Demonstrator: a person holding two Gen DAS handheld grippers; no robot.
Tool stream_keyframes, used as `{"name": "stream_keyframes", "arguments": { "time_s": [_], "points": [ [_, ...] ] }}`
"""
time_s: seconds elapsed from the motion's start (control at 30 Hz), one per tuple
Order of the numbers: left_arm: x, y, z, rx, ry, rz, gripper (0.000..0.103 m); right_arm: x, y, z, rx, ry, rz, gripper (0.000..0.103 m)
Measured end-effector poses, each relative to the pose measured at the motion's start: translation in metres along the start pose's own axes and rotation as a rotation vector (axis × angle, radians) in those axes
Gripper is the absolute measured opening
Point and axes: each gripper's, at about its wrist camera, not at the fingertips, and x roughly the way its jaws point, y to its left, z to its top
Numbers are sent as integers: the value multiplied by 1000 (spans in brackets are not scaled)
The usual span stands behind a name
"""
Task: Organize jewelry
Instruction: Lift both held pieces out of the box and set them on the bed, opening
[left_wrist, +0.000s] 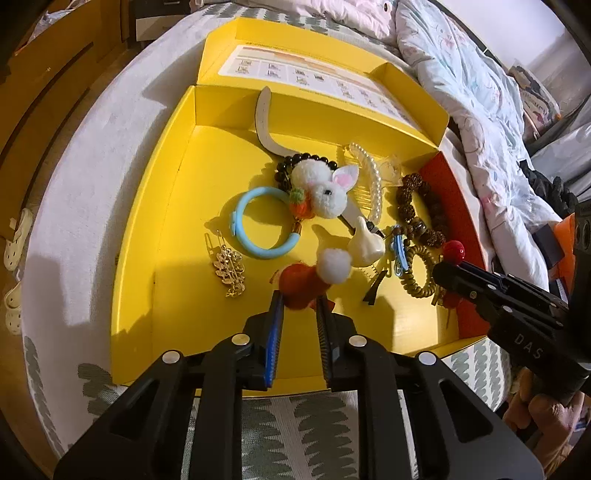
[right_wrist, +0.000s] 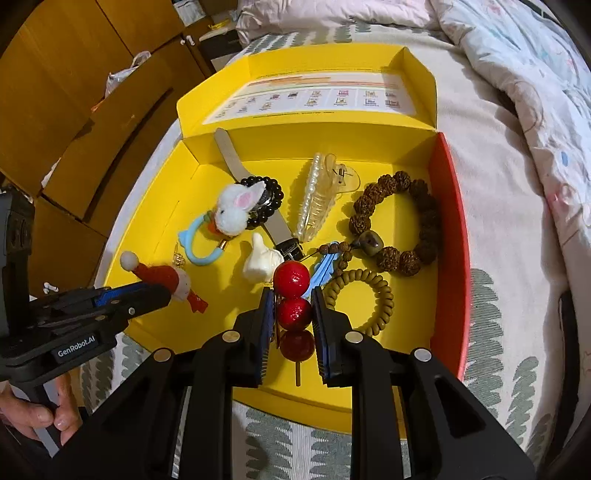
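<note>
1. Left gripper (left_wrist: 299, 301): clenched on the red felt body of a small Santa-style pompom charm (left_wrist: 301, 284), white pompom (left_wrist: 334, 265) poking out beyond the fingertips, held just above the floor of the yellow box (left_wrist: 177, 206).
2. Right gripper (right_wrist: 293, 310): clamped on a hair stick of three glossy red balls (right_wrist: 291, 308), middle ball pressed between the pads, top ball past the fingertips, thin stem hanging below the lowest ball.
3. Both pieces over the near end of the box, the charm toward its left side, the red balls toward its right.
4. Box lying open on a white bedspread with grey-green leaf print (right_wrist: 491, 321), lid flap with printed chart (right_wrist: 314, 98) folded back at the far end, red outer wall (right_wrist: 448, 206) on the right.
5. Inside, left: gold leaf hair clip (left_wrist: 231, 271), pale blue bangle (left_wrist: 258, 225).
6. Centre: white bunny pompom charm (right_wrist: 236, 210) resting on a black bead bracelet (right_wrist: 271, 201), grey strap (right_wrist: 231, 153) leaning up against the far wall, cream garlic-shaped piece (right_wrist: 260, 260).
7. Centre right: clear claw clip trimmed with pearls (right_wrist: 321, 192), blue feather-shaped clip (right_wrist: 325, 269).
8. Right: brown knobbly bead bracelet (right_wrist: 399, 221), olive spiral hair tie (right_wrist: 365, 299) just in front of it, close to the right gripper's fingers (right_wrist: 319, 314).
9. Rumpled quilt (left_wrist: 476, 99) beyond the box on the right.
</note>
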Motion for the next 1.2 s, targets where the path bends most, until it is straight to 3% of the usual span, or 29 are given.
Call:
{"name": "stream_keyframes", "arguments": {
  "time_s": [0.43, 0.7, 0.8, 1.0, 1.2],
  "points": [
    [-53, -3, -18, 15, -90, -27, 18, -59, -5, -12, 15, -69, 4, 21],
    [-97, -11, -61, 53, -133, -57, 18, -102, -38, -54, 88, -103, -39, 21],
    [-104, -12, -79, 67, -140, -30, 18, -108, -60, -78, 134, -90, -67, 21],
    [-88, 5, -104, 40, -79, -8, 18, -99, -91, -109, 189, -34, -98, 21],
    [-58, 2, -116, 56, 5, 7, 18, -79, -81, -127, 172, 32, -98, 21]
  ]
}}
